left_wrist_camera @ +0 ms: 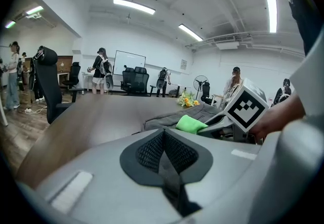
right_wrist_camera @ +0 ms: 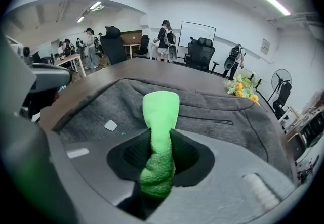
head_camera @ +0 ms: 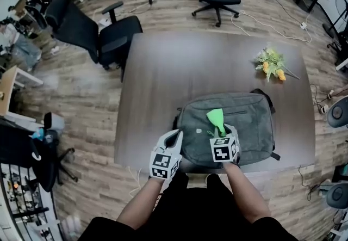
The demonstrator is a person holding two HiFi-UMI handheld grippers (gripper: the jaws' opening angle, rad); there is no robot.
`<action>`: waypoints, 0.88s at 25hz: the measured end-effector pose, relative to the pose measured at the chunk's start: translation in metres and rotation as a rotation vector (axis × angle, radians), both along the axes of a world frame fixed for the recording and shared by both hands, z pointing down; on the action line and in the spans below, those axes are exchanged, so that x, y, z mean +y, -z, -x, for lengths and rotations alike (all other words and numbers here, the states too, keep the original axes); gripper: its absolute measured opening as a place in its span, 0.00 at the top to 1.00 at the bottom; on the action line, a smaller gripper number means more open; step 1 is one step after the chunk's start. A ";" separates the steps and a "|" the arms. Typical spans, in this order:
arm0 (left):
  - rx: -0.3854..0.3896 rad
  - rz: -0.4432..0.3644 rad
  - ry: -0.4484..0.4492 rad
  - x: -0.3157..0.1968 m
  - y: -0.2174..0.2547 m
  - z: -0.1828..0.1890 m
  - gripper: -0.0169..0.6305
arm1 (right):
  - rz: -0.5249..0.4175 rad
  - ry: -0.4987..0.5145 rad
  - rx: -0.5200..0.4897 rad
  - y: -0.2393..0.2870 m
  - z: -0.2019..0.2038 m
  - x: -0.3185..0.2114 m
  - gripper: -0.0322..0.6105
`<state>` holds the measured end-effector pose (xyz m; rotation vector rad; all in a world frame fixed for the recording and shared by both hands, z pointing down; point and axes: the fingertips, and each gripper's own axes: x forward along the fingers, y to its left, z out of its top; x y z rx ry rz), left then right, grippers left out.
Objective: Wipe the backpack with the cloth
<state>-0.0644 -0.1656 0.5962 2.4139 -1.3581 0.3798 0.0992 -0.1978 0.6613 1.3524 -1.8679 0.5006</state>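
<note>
My right claw (right_wrist_camera: pixel 161 160) is clamped on the green cloth (right_wrist_camera: pixel 161 117), which is bunched into a narrow roll between the jaws, its free end poking out ahead over the backpack (right_wrist_camera: pixel 217 117). The grey backpack lies flat near the front of the worktop (head_camera: pixel 179 71), right in front of me. My left claw (left_wrist_camera: pixel 164 152) has its jaws pressed together with nothing in them. It sits at the pack's near left corner, and I cannot tell whether it touches the fabric.

My main worry is the grip. With so little cloth spread out, a low pass may drag the hard jaw tips across the fabric instead of the cloth. The roll could also work loose if it catches on the zip seam running across the pack. The second worry is that nothing pins the pack, so a firm stroke on this smooth worktop may simply push it along, and a straight push would send it away from me. I judge that resting the left claw on that corner would help. The flowers (head_camera: pixel 272 65) lie well apart at the far right, so I do not count them a hazard.

I can read no brand or writing anywhere. A small pale tag (right_wrist_camera: pixel 111 125) on the pack looks blank from here, and the cubes on both claws carry only black-and-white square patterns.
</note>
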 end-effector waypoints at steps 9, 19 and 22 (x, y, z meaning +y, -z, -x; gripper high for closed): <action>0.005 -0.012 -0.046 -0.003 0.006 -0.022 0.95 | -0.001 -0.058 0.090 0.007 -0.049 -0.005 0.79; 0.015 -0.025 -0.072 -0.006 0.009 -0.039 0.95 | -0.017 -0.170 0.175 0.026 -0.124 -0.007 0.79; 0.021 -0.023 -0.080 -0.006 0.008 -0.043 0.95 | -0.023 -0.201 0.202 0.035 -0.142 -0.006 0.79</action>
